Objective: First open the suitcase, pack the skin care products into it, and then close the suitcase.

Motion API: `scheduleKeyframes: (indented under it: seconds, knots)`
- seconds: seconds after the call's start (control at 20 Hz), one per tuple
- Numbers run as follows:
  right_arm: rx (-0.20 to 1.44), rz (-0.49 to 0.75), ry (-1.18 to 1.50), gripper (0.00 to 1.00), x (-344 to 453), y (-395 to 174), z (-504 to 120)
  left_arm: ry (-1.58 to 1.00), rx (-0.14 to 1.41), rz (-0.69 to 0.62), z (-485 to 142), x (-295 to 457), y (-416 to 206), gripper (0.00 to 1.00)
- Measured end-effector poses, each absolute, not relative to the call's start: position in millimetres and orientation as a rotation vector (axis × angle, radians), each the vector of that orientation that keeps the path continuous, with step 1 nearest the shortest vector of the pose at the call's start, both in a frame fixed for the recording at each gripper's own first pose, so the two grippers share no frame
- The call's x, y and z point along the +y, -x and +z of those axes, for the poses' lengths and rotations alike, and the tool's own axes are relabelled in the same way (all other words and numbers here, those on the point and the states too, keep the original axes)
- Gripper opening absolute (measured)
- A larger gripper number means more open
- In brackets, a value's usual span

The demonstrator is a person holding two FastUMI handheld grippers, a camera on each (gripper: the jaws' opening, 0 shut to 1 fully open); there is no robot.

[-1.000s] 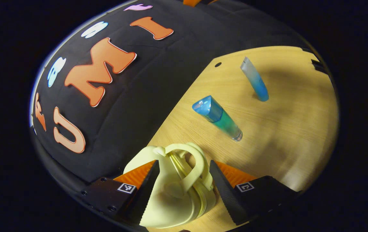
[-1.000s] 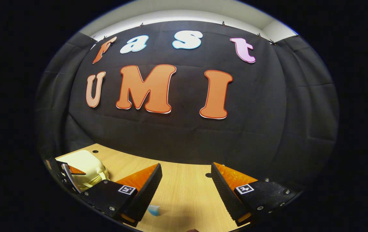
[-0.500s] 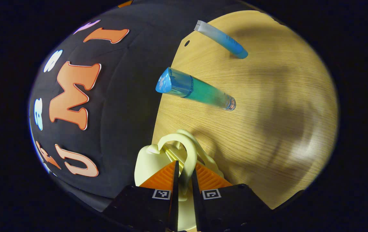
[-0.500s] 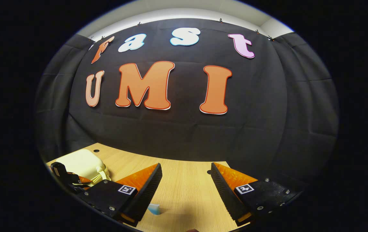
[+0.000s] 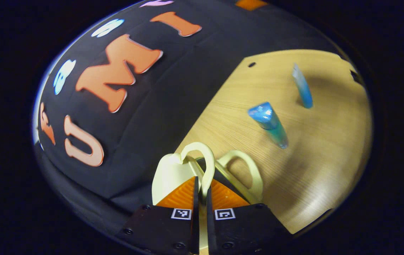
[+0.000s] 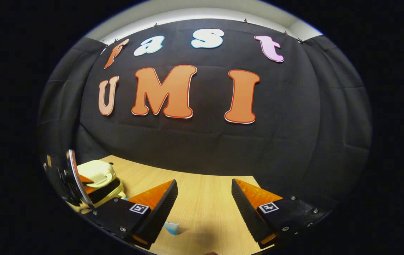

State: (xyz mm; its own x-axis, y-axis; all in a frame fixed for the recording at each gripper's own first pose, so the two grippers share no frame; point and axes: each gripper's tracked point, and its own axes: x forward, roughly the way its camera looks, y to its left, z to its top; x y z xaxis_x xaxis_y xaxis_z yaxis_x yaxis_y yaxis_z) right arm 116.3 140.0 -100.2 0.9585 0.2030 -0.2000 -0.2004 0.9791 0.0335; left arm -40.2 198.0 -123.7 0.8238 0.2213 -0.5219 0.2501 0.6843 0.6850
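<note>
Left gripper (image 5: 200, 184): I have it clamped on the upper handle (image 5: 203, 163) of the suitcase (image 5: 173, 173), lid ajar.
Right gripper (image 6: 203, 198): fingers apart, holding nothing.
Tubes: two lie on the table (image 5: 322, 148), teal tube (image 5: 269, 124) and blue tube (image 5: 302, 90), at 1 o'clock from the suitcase.

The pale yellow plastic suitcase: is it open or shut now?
Partly open: the pale yellow plastic suitcase shows a dark gap in both views, its two handles apart, the left claw shut on one.

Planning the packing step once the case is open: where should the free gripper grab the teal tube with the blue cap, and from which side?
Grip the teal tube across its round body, just below the blue cap. It seems to stand upright, cap up, on the table, so come in level from the side. The right gripper is open; the left gripper holds the suitcase handle.
</note>
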Motion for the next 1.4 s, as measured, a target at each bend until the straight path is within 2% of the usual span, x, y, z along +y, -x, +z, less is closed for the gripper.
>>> scheduleKeyframes:
  seconds: [0.25,0.65,0.7,0.75,0.95,1.4]
  knots:
    - [0.241,0.296,-0.004,0.97,167,-116,-107,-0.673,0.541,0.150,-108,207,37,0.06]
    - [0.220,0.192,-0.022,0.96,213,-102,-83,-0.499,0.410,0.279,-104,217,34,0.05]
    - [0.217,0.183,-0.010,0.96,218,-100,-81,-0.474,0.403,0.303,-105,218,34,0.11]
    - [0.209,0.171,0.000,0.97,225,-98,-76,-0.457,0.392,0.337,-107,223,33,0.08]
    - [0.229,0.150,-0.004,0.97,254,-89,-71,-0.399,0.424,0.427,-119,229,31,0.09]
    - [0.252,0.081,0.002,0.96,280,-70,-68,-0.301,0.528,0.515,-132,248,21,0.09]
